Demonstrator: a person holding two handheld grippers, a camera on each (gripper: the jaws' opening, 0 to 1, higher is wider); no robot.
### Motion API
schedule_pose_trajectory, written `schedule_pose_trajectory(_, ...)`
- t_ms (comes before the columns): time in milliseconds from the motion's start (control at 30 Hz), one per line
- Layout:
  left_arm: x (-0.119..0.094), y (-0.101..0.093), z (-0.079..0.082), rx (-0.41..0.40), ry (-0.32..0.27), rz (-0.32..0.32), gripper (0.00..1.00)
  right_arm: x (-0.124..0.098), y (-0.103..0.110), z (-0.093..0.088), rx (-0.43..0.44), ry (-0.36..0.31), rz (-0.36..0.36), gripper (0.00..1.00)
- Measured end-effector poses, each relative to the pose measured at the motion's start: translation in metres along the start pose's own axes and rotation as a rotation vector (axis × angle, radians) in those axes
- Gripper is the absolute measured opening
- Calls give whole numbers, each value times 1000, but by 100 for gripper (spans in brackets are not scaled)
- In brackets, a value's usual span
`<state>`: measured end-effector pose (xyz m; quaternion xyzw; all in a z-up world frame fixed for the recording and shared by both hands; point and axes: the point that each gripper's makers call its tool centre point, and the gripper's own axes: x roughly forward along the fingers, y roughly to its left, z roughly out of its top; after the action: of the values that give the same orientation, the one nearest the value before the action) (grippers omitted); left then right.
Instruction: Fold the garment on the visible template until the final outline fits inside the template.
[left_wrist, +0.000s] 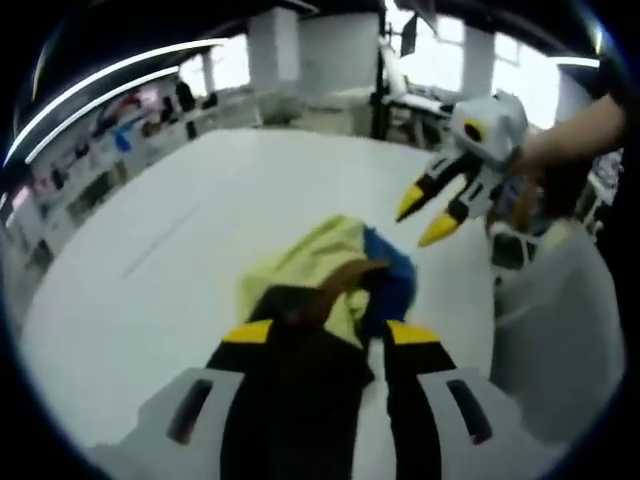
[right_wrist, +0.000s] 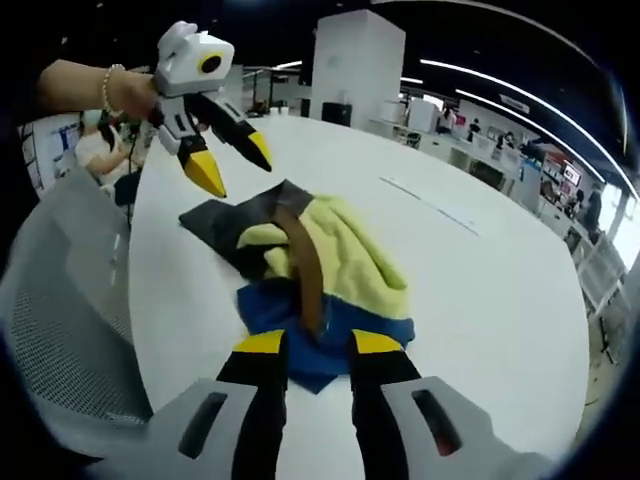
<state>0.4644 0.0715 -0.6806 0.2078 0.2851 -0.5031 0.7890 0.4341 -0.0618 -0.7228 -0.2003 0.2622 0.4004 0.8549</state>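
Beyond right gripper (right_wrist: 310, 345) jaws: garment (right_wrist: 330, 270), dark panel exposed.

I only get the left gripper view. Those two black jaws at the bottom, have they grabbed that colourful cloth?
Observer: No. In the right gripper view the left gripper hangs in the air above the garment, jaws open and holding nothing.
Operator: So who is holding that gripper up?
Observer: A person's hand, with a bead bracelet on the wrist.
Operator: Is the cloth just yellow and blue?
Observer: No. A dark grey part lies flat on the table, under that gripper and next to the yellow.
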Motion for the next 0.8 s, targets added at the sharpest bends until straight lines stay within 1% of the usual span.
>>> schedule_pose_trajectory(200,11,4,2,68,7,1,33,16,0,-4,-71,33,-8,23)
schedule_pose_trajectory(333,17,3,0,110,22,-3,33,24,0,-8,-109,54,-10,23)
schedule_pose_trajectory(500,23,2,-7,159,47,-9,33,30,-2,-11,-119,64,-19,22)
schedule_pose_trajectory(633,26,3,-12,163,55,-14,33,32,-1,-15,-133,80,-14,21)
schedule_pose_trajectory(800,30,6,-15,184,70,-1,31,34,-5,-18,-136,88,-25,21)
